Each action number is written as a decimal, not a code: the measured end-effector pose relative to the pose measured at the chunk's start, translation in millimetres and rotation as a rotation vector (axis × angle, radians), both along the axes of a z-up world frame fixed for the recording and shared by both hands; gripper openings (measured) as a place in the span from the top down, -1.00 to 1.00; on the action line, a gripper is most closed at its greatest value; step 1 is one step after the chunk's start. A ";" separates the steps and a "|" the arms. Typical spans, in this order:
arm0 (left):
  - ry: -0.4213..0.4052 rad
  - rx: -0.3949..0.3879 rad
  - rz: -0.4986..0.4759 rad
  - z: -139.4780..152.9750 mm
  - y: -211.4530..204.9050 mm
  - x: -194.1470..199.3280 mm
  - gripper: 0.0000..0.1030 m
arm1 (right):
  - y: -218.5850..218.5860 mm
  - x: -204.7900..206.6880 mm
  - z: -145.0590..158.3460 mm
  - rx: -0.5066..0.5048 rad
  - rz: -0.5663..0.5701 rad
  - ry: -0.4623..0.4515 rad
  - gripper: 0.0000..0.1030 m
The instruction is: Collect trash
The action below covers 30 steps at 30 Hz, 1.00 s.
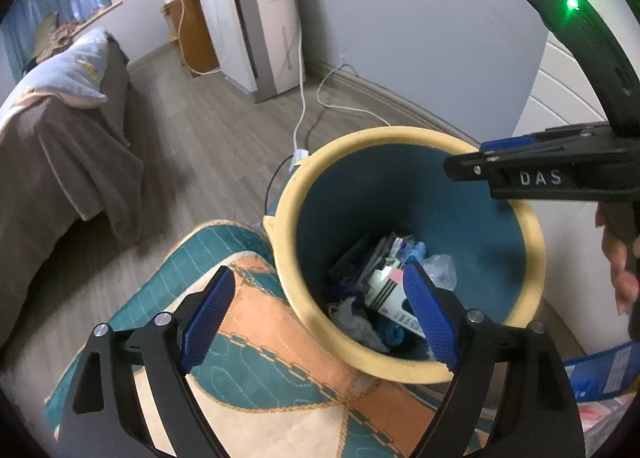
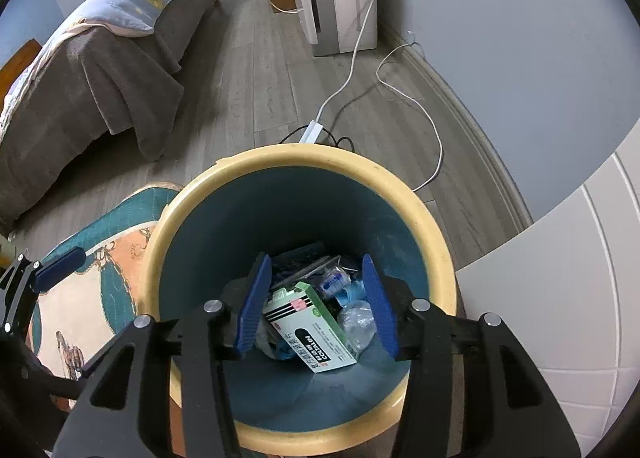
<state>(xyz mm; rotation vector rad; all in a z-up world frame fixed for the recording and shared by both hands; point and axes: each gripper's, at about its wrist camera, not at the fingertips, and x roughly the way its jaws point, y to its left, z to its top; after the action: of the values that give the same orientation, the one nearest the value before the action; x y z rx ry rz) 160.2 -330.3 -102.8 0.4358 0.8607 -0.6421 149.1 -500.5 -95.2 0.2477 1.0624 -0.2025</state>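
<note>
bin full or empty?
Partly filled. The bin holds a box, clear plastic and wrappers at the bottom; its walls above are bare.

Box [image 2: 310, 328] and wrappers [image 2: 356, 320] lie in the bin [image 2: 304, 158]; rug [image 2: 76, 298] left; bed [image 2: 92, 58] beyond.

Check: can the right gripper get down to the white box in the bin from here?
Probably yes. The right gripper hangs open above the bin, whose mouth is uncovered, with the white box lying on top of the trash.

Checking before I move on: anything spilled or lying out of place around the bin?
Nothing spilled at the bin; the box and wrappers lie inside. Only a blue packet sits outside, beside it on the floor.
</note>
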 end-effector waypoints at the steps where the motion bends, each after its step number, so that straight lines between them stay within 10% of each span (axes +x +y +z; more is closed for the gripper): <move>1: -0.001 -0.002 -0.001 2.4 1.6 -3.0 -0.67 | 0.4 -2.5 3.6 -0.008 0.000 -0.004 0.08; 6: 0.001 -0.035 0.005 23.9 14.6 -23.0 -0.72 | 4.4 -24.5 22.5 -0.014 -0.002 -0.003 -0.02; 10: -0.013 -0.089 0.023 54.1 28.6 -43.6 -0.90 | 11.9 -53.1 50.5 -0.023 -0.037 -0.054 -0.88; 30: -0.038 -0.156 0.158 100.6 71.0 -78.8 -0.90 | 42.4 -141.6 87.6 -0.127 -0.071 -0.123 -0.89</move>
<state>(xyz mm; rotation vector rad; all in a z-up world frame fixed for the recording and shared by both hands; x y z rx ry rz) 81.4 -259.3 -2.2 0.2362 0.7943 -0.5493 7.6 -458.1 -7.6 0.1807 0.9163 -0.3139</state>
